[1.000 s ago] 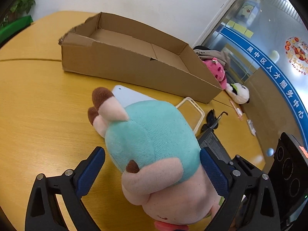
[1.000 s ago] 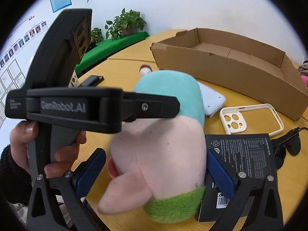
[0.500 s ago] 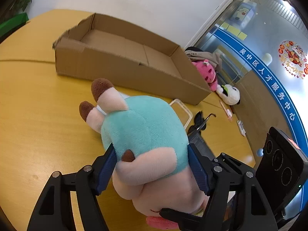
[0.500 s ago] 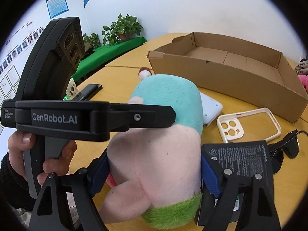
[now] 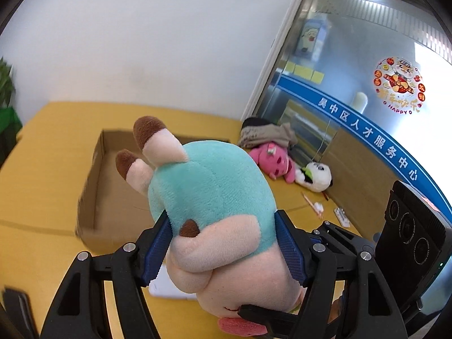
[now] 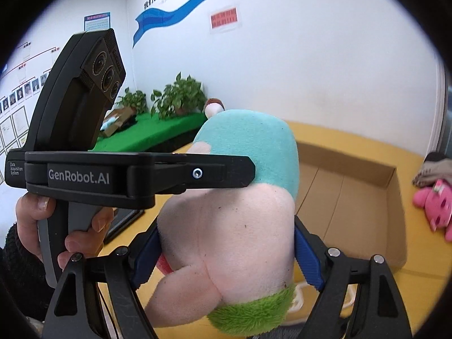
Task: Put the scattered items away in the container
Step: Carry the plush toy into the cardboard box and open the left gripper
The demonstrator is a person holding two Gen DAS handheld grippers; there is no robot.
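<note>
A plush toy (image 5: 214,186) with a teal back, pink body and brown-tipped ears hangs in the air between both grippers. My left gripper (image 5: 223,234) is shut on it, its blue pads pressing into the toy's teal and pink sides. In the right wrist view the plush toy (image 6: 240,220) shows its pink rear and green tuft, and my right gripper (image 6: 226,245) is shut on its flanks. The open cardboard box (image 5: 113,197) sits on the yellow table (image 5: 42,155) just beyond and below the toy, and the same cardboard box (image 6: 353,186) looks empty in the right wrist view.
A pink plush (image 5: 271,161), a panda plush (image 5: 316,175) and a grey cloth lie right of the box. Pens (image 5: 310,203) lie near them. A white flat device (image 5: 166,285) rests under the toy. Potted plants (image 6: 178,99) stand on a green ledge at the left.
Both grippers closed on the plush toy and lifted it off the table. The box now appears lower and farther under the toy, and the wall fills the upper views.
</note>
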